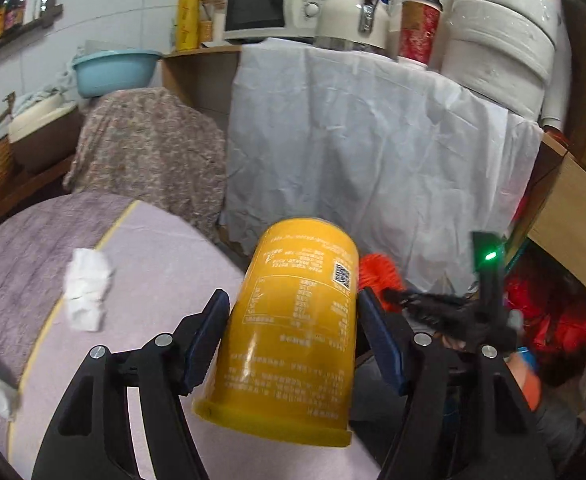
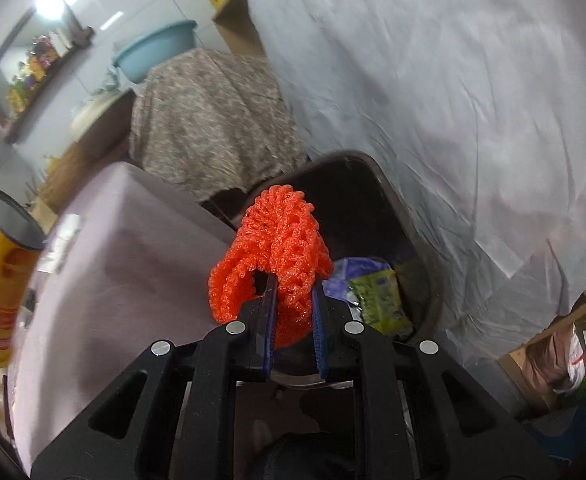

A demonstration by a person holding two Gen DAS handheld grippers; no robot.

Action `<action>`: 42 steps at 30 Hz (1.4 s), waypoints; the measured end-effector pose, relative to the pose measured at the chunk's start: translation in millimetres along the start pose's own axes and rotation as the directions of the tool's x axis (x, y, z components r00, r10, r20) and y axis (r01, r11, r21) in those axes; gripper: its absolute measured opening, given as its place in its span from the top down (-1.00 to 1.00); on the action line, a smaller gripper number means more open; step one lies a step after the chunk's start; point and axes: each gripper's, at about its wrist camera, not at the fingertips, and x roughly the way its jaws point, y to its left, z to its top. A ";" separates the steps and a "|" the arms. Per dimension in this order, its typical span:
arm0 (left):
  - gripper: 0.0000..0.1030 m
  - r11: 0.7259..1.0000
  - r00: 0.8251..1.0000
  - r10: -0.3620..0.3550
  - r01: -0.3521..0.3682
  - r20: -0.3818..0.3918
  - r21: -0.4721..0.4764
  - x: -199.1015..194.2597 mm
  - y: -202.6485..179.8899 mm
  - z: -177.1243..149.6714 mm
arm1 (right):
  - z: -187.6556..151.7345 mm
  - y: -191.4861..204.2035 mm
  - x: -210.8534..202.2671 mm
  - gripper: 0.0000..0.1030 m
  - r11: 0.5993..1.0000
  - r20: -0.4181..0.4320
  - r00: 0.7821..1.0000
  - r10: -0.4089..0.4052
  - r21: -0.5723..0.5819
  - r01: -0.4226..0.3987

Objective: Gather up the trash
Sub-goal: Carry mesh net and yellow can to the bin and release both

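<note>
**Dropping the net first, can second**

The dark trash bin [image 2: 397,216] fills the centre of the right wrist view, its mouth open, with a green wrapper [image 2: 381,300] and purple packaging already lying inside at the lower right of the opening. It stands between the lilac-covered bench [image 2: 113,240] at the left of the frame and the white draped sheet [image 2: 453,100] at the right.

The right gripper [image 2: 295,316] has its fingers drawn nearly together, pinching an orange foam net [image 2: 273,256] that bulges above them at the frame's centre, in front of the bin's mouth. To do this step well, bring the net fully over the opening before releasing, since so light a thing will probably cling to the pads or drift onto the rim.

In the left wrist view, the left gripper [image 1: 293,332] sits about half open around a yellow canister [image 1: 293,332], tilted, lid end toward the camera at lower centre. The right pad looks to be touching; the left shows a sliver of gap, so I cannot tell how firm the hold is. Tightening before moving would be prudent.

A crumpled white tissue [image 1: 87,294] waits on the bench, at the left of that frame.
</note>
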 end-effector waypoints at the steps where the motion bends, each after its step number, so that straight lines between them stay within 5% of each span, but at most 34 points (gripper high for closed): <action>1: -0.22 1.000 1.000 -0.011 0.011 -0.012 0.000 8.1 -5.9 3.2 | -1.8 -7.1 9.9 0.68 1.000 -0.013 1.000 -0.009 0.010 0.009; 3: -0.12 1.000 1.000 -0.012 0.012 -0.026 0.001 21.7 -14.9 6.0 | -2.5 -13.2 25.2 0.67 0.999 -0.031 0.999 -0.021 0.024 0.021; 4: 0.08 1.000 0.999 -0.012 0.012 -0.033 -0.001 27.6 -17.6 7.1 | -3.1 -18.0 33.2 0.60 0.999 -0.037 0.999 -0.026 0.036 0.028; 5: 0.57 1.000 0.999 -0.024 0.023 -0.045 -0.011 36.9 -20.8 8.6 | -3.7 -21.6 39.4 0.53 0.999 -0.042 0.999 -0.026 0.043 0.027; 7: 0.62 0.999 0.996 -0.049 0.047 -0.075 -0.020 51.0 -23.4 7.5 | -6.9 -27.9 47.7 0.19 0.999 -0.038 0.999 -0.021 0.042 0.023; 9: 0.62 1.000 0.995 0.012 -0.013 -0.098 -0.009 67.6 -24.6 5.2 | -9.0 -31.1 54.9 0.06 1.000 -0.043 0.999 -0.020 0.015 0.021; 16: 0.61 0.995 0.993 0.006 -0.018 -0.120 -0.098 80.3 -11.2 -0.8 | -31.9 -48.1 83.6 0.03 0.996 -0.069 0.997 -0.026 0.079 0.031; 18: 0.57 0.996 0.992 -0.001 -0.011 -0.126 -0.091 79.7 -13.4 -5.8 | -39.3 -50.0 92.6 0.03 0.994 -0.081 0.996 -0.028 0.099 0.037; 24: -0.03 0.998 0.991 -0.018 0.009 -0.133 -0.068 81.6 -19.0 -18.4 | -56.6 -33.9 90.0 0.02 0.999 -0.066 0.997 -0.042 -0.031 0.040; 27: -0.67 0.996 0.986 -0.060 0.050 -0.153 -0.072 85.2 -28.1 -23.7 | -57.0 -35.2 88.6 -0.12 1.000 -0.056 0.998 -0.029 -0.014 0.028; 33: -0.71 0.991 0.979 -0.105 0.090 -0.172 -0.095 90.3 -32.0 -31.5 | -65.9 -31.0 78.4 -0.21 0.999 -0.006 1.000 -0.017 -0.040 0.017; 36: -0.71 0.986 0.977 -0.131 0.111 -0.166 -0.126 88.3 -27.4 -33.2 | -81.2 -32.5 56.9 -0.45 0.997 0.052 0.996 0.075 -0.013 -0.074; 42: -0.71 0.986 0.976 -0.136 0.116 -0.172 -0.120 88.7 -31.3 -35.8 | -114.6 -23.7 38.1 -0.74 0.993 0.100 0.989 0.110 0.032 -0.114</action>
